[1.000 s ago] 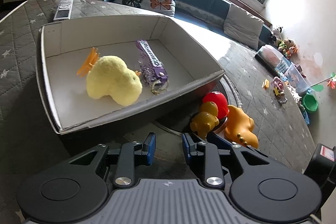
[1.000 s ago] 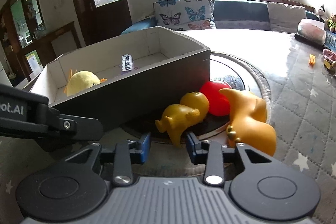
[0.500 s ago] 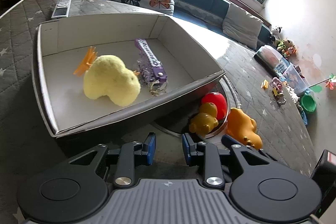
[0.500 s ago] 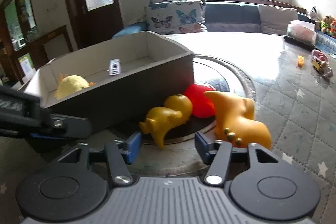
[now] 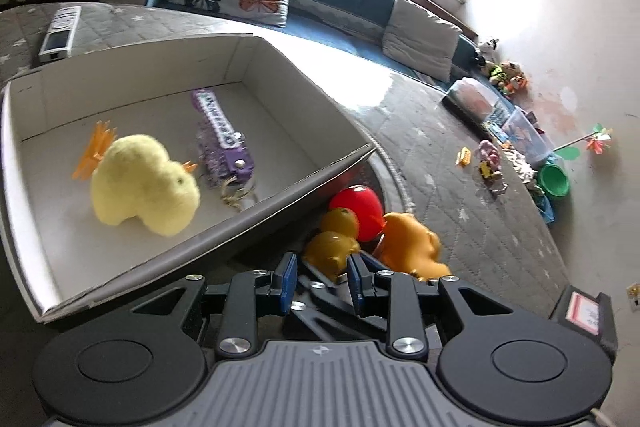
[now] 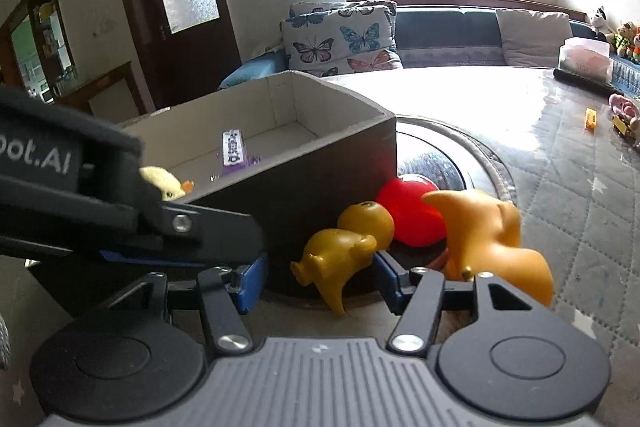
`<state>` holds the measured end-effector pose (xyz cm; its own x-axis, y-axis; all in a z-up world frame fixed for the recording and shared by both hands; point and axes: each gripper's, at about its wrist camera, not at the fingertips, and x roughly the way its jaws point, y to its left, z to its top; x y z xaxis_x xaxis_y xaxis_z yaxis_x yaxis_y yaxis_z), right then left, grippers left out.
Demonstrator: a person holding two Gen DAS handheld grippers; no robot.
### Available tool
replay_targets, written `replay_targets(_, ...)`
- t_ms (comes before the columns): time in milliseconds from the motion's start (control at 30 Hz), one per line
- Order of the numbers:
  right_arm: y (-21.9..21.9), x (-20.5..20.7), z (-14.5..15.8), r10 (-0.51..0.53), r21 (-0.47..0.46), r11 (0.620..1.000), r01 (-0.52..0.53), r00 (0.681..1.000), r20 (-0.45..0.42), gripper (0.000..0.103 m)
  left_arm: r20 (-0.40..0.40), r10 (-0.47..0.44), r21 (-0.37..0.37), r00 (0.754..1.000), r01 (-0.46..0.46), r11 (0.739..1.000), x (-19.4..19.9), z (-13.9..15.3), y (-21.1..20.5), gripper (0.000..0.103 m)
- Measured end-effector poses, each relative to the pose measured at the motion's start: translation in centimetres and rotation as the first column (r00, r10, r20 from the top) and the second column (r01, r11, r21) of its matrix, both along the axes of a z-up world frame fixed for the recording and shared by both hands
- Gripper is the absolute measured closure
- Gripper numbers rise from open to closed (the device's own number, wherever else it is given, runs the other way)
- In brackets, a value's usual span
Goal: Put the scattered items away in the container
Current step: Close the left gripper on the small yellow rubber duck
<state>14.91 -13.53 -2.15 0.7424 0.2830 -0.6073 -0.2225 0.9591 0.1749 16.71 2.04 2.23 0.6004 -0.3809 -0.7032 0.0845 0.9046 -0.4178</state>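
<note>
R gripper (image 6: 318,277) jaws just widened round yellow toy (image 6: 340,259), untouched; L gripper (image 5: 319,281) part-open, empty; quilted mat (image 6: 580,195).

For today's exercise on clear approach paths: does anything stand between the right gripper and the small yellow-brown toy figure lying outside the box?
Nothing visible does. The right gripper is open, and the toy figure lies right ahead, its lower end reaching between the fingertips. The left gripper hangs to the side, above the box, not across the path.
</note>
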Motion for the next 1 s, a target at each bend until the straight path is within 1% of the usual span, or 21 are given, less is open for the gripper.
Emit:
replay_targets(67, 0.1, 0.3, -0.1, -0.013, -0.004, 1.0, 0.013, 1.0, -0.002, 0.047, 0.001, -0.014, 0.002, 1.0, 0.014, 1.0, 0.5, 0.1, -0.2, 0.073)
replay_targets(200, -0.1, 0.4, -0.3, -0.013, -0.021, 1.0, 0.013, 1.0, -0.006, 0.06, -0.007, -0.043, 0.002, 0.999, 0.043, 0.999, 1.9, 0.1, -0.6, 0.073)
replay_targets(300, -0.4, 0.4, -0.4, -0.006, -0.028, 1.0, 0.006, 1.0, -0.01, 0.066, -0.023, -0.074, -0.001, 0.997, 0.074, 0.997, 2.9, -0.1, -1.4, 0.073)
replay_targets(367, -0.7, 0.3, -0.4, -0.002, -0.03, 1.0, 0.002, 1.0, -0.015, 0.067, -0.035, -0.092, -0.005, 0.995, 0.092, 0.996, 3.4, -0.2, -2.0, 0.073)
replay_targets(533, -1.6, 0.3, -0.4, -0.001, -0.022, 1.0, 0.0, 1.0, -0.024, 0.067, -0.086, -0.093, -0.018, 0.992, 0.091, 0.996, 5.2, -1.2, -3.2, 0.073)
replay_targets(633, -1.8, 0.2, -0.2, 0.006, -0.005, 1.0, -0.006, 1.0, -0.022, 0.066, -0.104, -0.071, 0.006, 0.992, 0.072, 0.997, 6.2, -1.7, -3.7, 0.073)
replay_targets(733, -1.7, 0.3, -0.1, 0.023, -0.001, 1.0, -0.023, 1.0, -0.017, 0.064, -0.132, -0.059, -0.008, 0.989, 0.058, 0.998, 6.8, -2.1, -3.8, 0.073)
replay_targets(833, -1.6, 0.5, -0.1, 0.031, -0.006, 1.0, -0.031, 0.999, -0.013, 0.064, -0.135, -0.059, -0.004, 0.989, 0.059, 0.998, 6.9, -1.9, -3.8, 0.073)
replay_targets(933, -1.5, 0.8, -0.3, 0.031, -0.014, 0.999, -0.031, 0.999, -0.017, 0.064, -0.141, -0.053, 0.016, 0.989, 0.056, 0.998, 7.2, -2.0, -3.9, 0.073)
replay_targets(1000, -1.4, 0.8, -0.4, 0.029, -0.027, 0.999, -0.03, 0.999, -0.016, 0.066, -0.147, -0.049, 0.023, 0.988, 0.053, 0.998, 7.3, -2.1, -4.1, 0.073)
